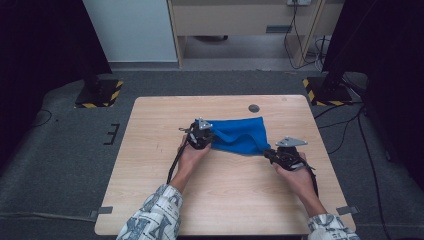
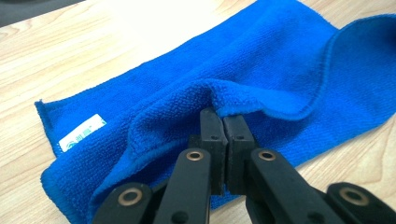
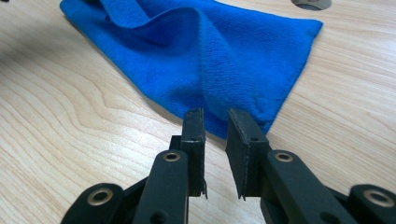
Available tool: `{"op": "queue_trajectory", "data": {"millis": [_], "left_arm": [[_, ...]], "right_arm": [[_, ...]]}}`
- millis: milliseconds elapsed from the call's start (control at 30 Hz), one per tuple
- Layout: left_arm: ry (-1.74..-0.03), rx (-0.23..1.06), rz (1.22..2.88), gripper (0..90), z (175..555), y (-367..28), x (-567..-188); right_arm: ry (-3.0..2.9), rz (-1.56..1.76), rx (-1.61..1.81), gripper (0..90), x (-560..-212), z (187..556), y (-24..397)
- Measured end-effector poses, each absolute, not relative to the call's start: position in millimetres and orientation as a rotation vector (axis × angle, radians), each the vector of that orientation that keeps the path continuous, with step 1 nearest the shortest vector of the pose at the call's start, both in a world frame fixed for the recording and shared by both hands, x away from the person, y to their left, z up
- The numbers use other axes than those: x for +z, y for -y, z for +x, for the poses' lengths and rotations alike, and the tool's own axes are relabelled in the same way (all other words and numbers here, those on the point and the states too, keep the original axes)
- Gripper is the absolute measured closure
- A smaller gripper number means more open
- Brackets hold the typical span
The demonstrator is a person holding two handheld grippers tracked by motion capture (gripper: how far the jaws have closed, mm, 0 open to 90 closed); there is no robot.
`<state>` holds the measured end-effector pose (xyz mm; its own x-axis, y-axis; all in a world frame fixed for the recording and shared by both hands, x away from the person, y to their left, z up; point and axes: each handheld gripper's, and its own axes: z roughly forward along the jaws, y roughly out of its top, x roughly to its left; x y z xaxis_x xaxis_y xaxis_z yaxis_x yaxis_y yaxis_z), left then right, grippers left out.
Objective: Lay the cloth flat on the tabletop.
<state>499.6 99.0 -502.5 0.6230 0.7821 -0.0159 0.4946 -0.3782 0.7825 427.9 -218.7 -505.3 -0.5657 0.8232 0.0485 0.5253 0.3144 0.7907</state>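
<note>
Light wooden worktop (image 1: 150,200) sits on grey carpet (image 1: 65,165), a round grommet hole (image 1: 254,108) near its far edge, yellow-black striped stand bases (image 1: 100,93) beyond.

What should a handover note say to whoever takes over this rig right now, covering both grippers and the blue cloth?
Left gripper: shut on a raised fold of the blue microfibre cloth at its left end.
Right gripper: jaws slightly apart at the cloth's near right corner, with no cloth visibly between them.
Cloth: rumpled and partly doubled over on the wooden table, white label facing up.
Done: left grip taken.
Left: probably close the right gripper on its corner, then lift, spread or fold.
</note>
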Motion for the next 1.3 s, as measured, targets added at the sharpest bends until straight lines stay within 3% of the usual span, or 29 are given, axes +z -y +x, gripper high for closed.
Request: {"op": "queue_trajectory", "data": {"millis": [100, 167, 333, 533, 700, 733, 767, 800, 967, 1067, 1167, 1200, 1267, 1300], "left_arm": [[-0.994, 0.447, 2.054, 88.6, 498, -99, -500], [-0.987, 0.440, 2.051, 88.6, 495, -100, -498], [-0.966, 0.427, 2.064, 88.6, 490, -102, -494], [-0.961, 0.405, 2.054, 88.7, 484, -105, -491], [-0.958, 0.397, 2.058, 88.9, 482, -109, -489], [-0.957, 0.395, 2.054, 88.9, 480, -111, -487], [-0.957, 0.395, 2.054, 88.9, 480, -111, -487], [-0.953, 0.396, 2.058, 88.9, 479, -112, -486], [-0.947, 0.393, 2.073, 88.9, 477, -115, -485], [-0.950, 0.388, 2.074, 88.9, 478, -116, -485], [-0.942, 0.384, 2.080, 88.9, 477, -114, -486], [-0.942, 0.384, 2.080, 88.8, 477, -114, -486], [-0.944, 0.380, 2.082, 88.8, 476, -113, -486], [-0.944, 0.378, 2.082, 88.8, 476, -112, -486]], "right_arm": [[-2.227, 1.196, 1.109, 72.2, -508, 431, 215], [-2.209, 1.200, 1.061, 63.1, -511, 439, 212], [-2.143, 1.225, 1.038, 50.1, -511, 450, 210], [-2.126, 1.238, 1.022, 47.2, -513, 463, 205], [-2.137, 1.227, 0.991, 53.5, -519, 472, 194], [-2.145, 1.225, 0.974, 63.3, -521, 474, 192], [-2.145, 1.225, 0.974, 63.3, -521, 474, 192], [-2.160, 1.232, 0.952, 74.4, -522, 475, 191], [-2.167, 1.261, 0.960, 87.6, -521, 477, 195], [-2.160, 1.263, 0.966, 89.1, -521, 477, 197], [-2.145, 1.259, 1.002, 76.2, -518, 479, 196], [-2.145, 1.259, 1.002, 76.2, -518, 479, 196], [-2.122, 1.246, 1.002, 58.6, -514, 483, 190], [-2.122, 1.247, 0.999, 55.9, -514, 485, 189]]}}
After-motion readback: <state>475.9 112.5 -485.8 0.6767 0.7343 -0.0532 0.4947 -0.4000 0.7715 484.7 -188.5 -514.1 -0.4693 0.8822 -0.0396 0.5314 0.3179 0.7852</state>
